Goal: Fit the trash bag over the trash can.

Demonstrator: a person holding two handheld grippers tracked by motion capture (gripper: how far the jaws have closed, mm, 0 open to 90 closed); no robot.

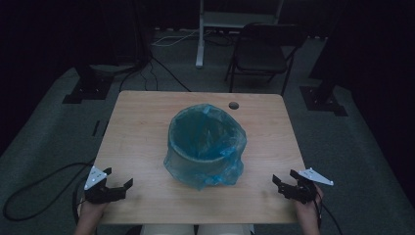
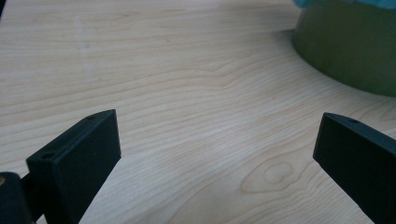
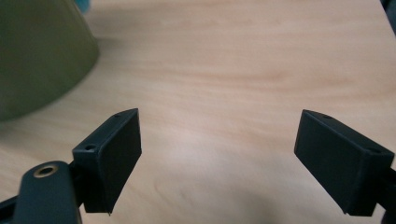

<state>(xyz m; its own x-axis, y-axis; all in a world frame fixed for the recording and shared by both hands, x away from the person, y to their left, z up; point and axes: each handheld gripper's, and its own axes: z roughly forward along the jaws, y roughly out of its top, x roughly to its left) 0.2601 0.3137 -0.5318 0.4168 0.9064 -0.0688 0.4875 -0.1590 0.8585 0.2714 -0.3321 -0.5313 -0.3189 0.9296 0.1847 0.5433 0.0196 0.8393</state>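
High view: round bin (image 1: 205, 147) at table (image 1: 142, 127) centre, lined with a blue plastic bag (image 1: 230, 166) whose top folds over the rim and hangs down the outside, bunched lowest on the near side toward 5 o'clock. Left tongs (image 1: 119, 184) at about 8 o'clock from the bin, near the table's front left corner, jaws spread, nothing between them, well apart from the bin. Right tongs (image 1: 284, 177) at about 4 o'clock, front right corner, jaws also spread and empty, well apart from the bin. A hand holds each from the bottom edge, cable trailing off each. High view also gives what the gripper views miss: small round hole (image 1: 234, 105) in the table at 12–1 o'clock from the bin, folding chair (image 1: 262, 49) and a white frame leg (image 1: 199, 34) on the dark floor beyond, black cables on the carpet. Left gripper view: two black jaws wide apart over bare wood grain, bin's olive-green wall (image 2: 350, 46) at 1 o'clock with a strip of blue bag at the very top; the wall colour reads here, in the high view the bag mostly hides it. Right gripper view: jaws released over bare wood, bin wall (image 3: 37, 51) blurred at 10 o'clock, a bit of blue at top edge.
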